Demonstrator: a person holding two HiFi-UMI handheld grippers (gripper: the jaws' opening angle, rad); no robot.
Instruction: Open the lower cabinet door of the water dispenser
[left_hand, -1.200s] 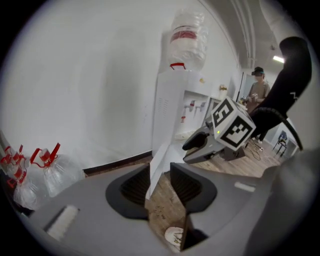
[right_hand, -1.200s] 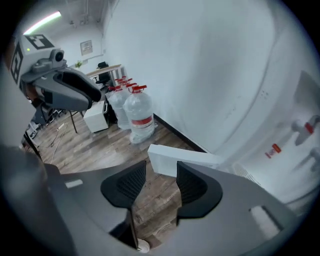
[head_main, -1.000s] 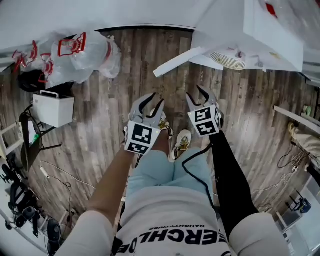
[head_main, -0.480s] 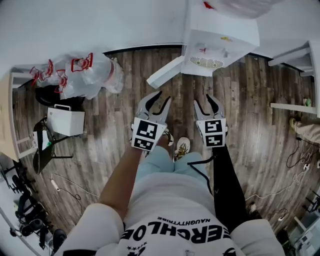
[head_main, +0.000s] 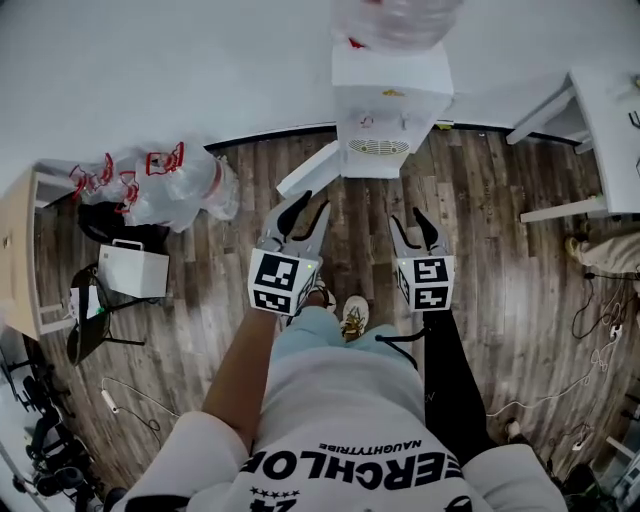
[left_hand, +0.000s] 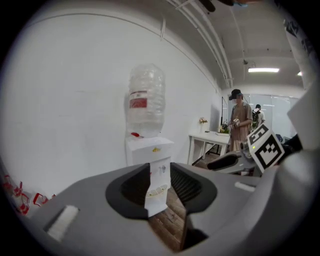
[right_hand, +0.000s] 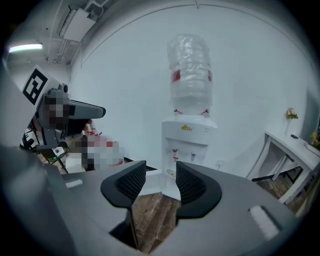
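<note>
Two open, empty grey tongs, left gripper (head_main: 313, 203) and right gripper (head_main: 408, 216), face a white bottle-topped water dispenser (head_main: 390, 100), its lower cabinet door (head_main: 308, 168) open.

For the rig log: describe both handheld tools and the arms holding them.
The left tool and right tool have light grey bodies and curved black ribbed pads, each carrying a white cube with black square markers. A black cable runs beside the right arm, which wears a black sleeve; the left arm is bare below a white T-shirt.
</note>
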